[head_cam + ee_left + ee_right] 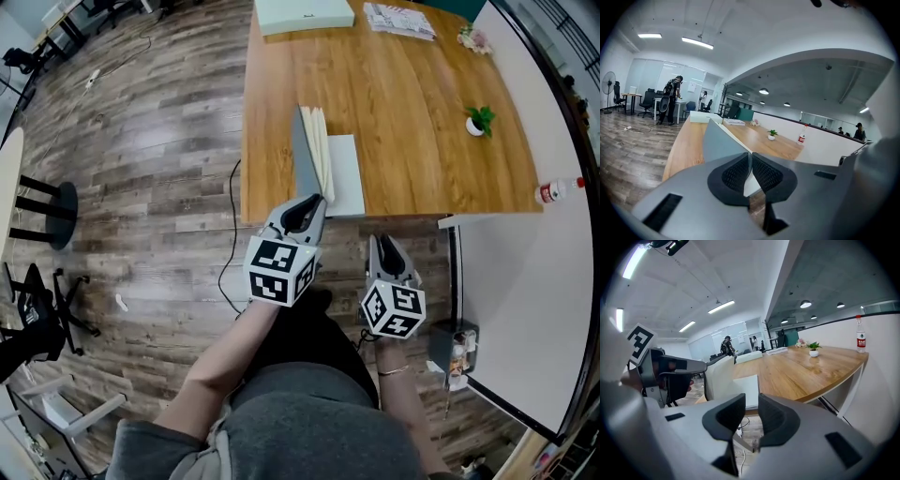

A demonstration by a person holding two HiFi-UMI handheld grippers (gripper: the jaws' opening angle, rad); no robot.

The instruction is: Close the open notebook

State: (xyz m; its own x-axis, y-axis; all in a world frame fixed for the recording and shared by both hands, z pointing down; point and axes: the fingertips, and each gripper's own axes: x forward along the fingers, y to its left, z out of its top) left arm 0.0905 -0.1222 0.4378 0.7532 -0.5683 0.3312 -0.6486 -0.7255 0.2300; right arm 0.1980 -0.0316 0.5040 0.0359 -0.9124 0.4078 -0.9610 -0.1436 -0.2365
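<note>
One broad table of warm brown wood [403,122] fills the upper part of the head view. The open grey-covered notebook with pale pages [347,173] lies at its near edge, probably so that it is within easy reach of the person. Its right half rests flat on the wood. Its left half [311,150], the grey cover with a sheaf of leaves, stands about upright along the spine, which reads as a closing fold roughly half done. It stands only because the left gripper [315,204] pinches its near edge: in the left gripper view the two ribbed pads are drawn almost together, with the thin edge caught in the slit. Gripping at the edge (rather than pushing on the flat of the cover) seems meant to steer the leaves over the spine without their fanning loose. What remains, as I judge it, is to carry that half over to the right and lay it down. The right gripper [382,246] hangs short of the table edge with its fingers moderately apart and only floor showing between them. It looks held in reserve, since one hand suffices. A small green plant in a white pot [480,120] and a clear plastic bottle with a red cap [558,190] stand well apart to the right, out of the cover's path
</note>
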